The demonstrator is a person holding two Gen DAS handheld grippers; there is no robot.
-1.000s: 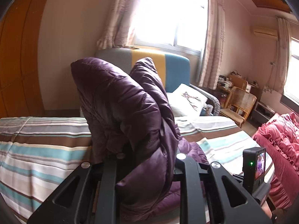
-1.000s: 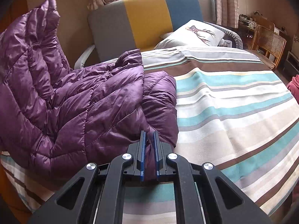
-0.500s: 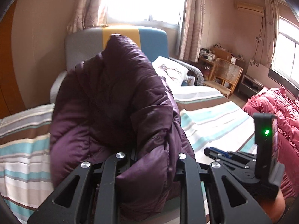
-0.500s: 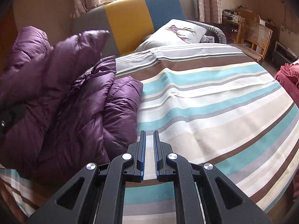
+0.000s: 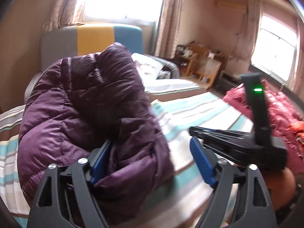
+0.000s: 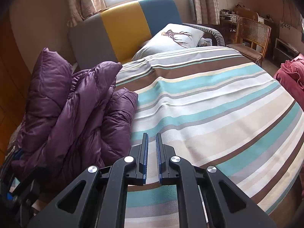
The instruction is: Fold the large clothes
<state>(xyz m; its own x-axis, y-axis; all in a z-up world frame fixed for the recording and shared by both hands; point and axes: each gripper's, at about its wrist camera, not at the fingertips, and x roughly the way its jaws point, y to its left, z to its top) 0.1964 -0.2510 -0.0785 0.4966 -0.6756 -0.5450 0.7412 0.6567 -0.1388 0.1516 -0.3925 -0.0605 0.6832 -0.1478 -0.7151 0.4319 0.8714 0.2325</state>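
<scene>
A purple puffer jacket (image 5: 85,114) lies bunched in a heap on the striped bed sheet (image 5: 190,114). My left gripper (image 5: 150,152) is open; its left pad (image 5: 98,161) touches the jacket, which bulges between the jaws, while the right pad (image 5: 201,163) stands clear over the sheet. In the right wrist view the jacket (image 6: 76,102) sits at the left, beside my right gripper (image 6: 151,138), which is empty with its jaws almost together over the sheet (image 6: 209,104). The right gripper also shows in the left wrist view (image 5: 237,144).
A grey, yellow and blue headboard (image 6: 123,22) and a white pillow (image 6: 171,38) are at the far end of the bed. A wicker chair (image 6: 250,36) stands at the right. A red quilt (image 5: 281,114) lies beyond the bed's right edge.
My left gripper has opened and let go of the jacket, which has dropped into a heap on the bed. My right gripper has drawn away from the jacket, to its right.
</scene>
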